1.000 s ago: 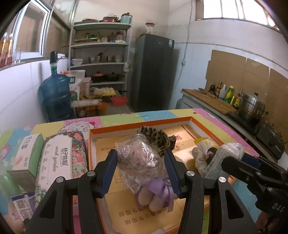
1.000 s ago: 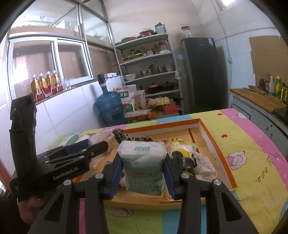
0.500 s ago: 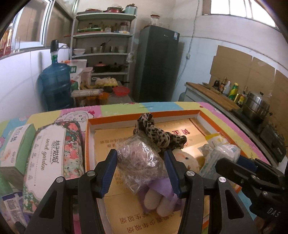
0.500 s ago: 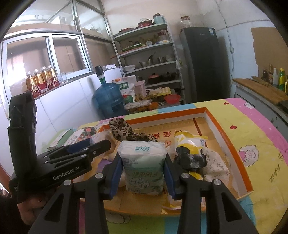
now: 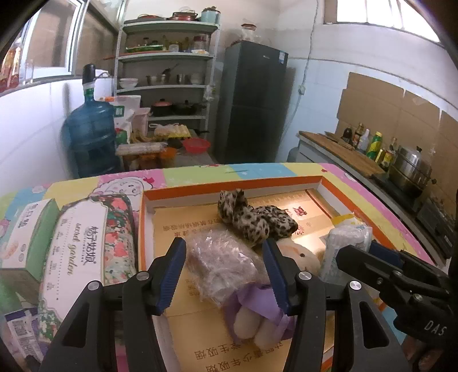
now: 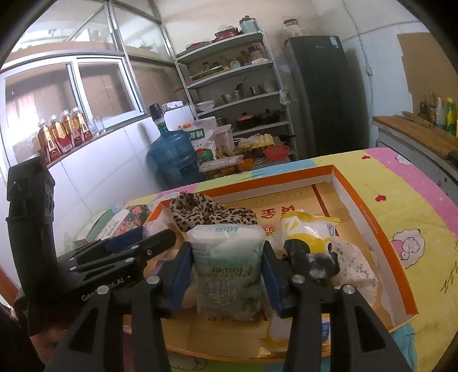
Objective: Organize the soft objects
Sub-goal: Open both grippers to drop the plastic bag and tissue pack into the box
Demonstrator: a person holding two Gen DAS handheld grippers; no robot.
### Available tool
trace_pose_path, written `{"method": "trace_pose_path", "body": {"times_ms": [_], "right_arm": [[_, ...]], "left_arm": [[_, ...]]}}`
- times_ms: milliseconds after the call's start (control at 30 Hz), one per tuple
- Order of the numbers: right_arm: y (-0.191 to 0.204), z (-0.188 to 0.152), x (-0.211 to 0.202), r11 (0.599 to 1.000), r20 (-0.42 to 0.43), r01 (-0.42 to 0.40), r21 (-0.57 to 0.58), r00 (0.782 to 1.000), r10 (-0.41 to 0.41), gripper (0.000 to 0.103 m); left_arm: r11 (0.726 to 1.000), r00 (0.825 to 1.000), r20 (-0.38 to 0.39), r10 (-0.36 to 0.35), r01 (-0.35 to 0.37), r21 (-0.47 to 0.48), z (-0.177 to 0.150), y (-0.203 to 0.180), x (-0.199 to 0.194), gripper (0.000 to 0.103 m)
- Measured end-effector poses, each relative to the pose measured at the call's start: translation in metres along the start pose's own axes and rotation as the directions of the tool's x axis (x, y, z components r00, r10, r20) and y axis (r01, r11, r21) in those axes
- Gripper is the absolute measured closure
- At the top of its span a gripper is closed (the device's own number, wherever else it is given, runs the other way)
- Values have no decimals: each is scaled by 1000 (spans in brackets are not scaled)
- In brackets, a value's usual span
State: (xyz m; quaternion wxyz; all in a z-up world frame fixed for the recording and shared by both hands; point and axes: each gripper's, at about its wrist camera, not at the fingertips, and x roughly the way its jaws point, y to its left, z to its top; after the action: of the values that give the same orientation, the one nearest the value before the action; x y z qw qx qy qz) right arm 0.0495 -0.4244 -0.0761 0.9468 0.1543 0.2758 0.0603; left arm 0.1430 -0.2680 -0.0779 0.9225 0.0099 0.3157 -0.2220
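The left gripper straddles a crinkled clear plastic bag with its jaws opening; the right-hand pad touches the bag, the left one looks just clear. The right gripper is opening too, its pads still against a tissue pack. Both bundles sit in the orange-rimmed box near its front edge, beside a plush doll and a leopard-print cloth. Left of the box on the tabletop lies a floral tissue pack.

White tiled walls, daylight pouring through the high window. A dark fridge stands beside metal shelving stacked with pots, possibly jars too; blue water jug below.
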Motion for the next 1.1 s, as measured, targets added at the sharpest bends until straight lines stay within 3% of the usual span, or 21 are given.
{"method": "trace_pose_path", "body": {"times_ms": [167, 600, 1100], "right_arm": [[-1, 1, -2, 1000, 16, 8, 12, 1000, -9, 45], [3, 4, -20, 999, 81, 45, 11, 996, -46, 44], [36, 3, -29, 1000, 100, 11, -29, 995, -8, 44]], "left_arm": [[1000, 1000, 25, 10, -11, 16, -1, -2, -8, 45], [999, 996, 87, 23, -26, 35, 1, -1, -39, 45], [997, 987, 141, 77, -80, 18, -6, 25, -87, 45]]}}
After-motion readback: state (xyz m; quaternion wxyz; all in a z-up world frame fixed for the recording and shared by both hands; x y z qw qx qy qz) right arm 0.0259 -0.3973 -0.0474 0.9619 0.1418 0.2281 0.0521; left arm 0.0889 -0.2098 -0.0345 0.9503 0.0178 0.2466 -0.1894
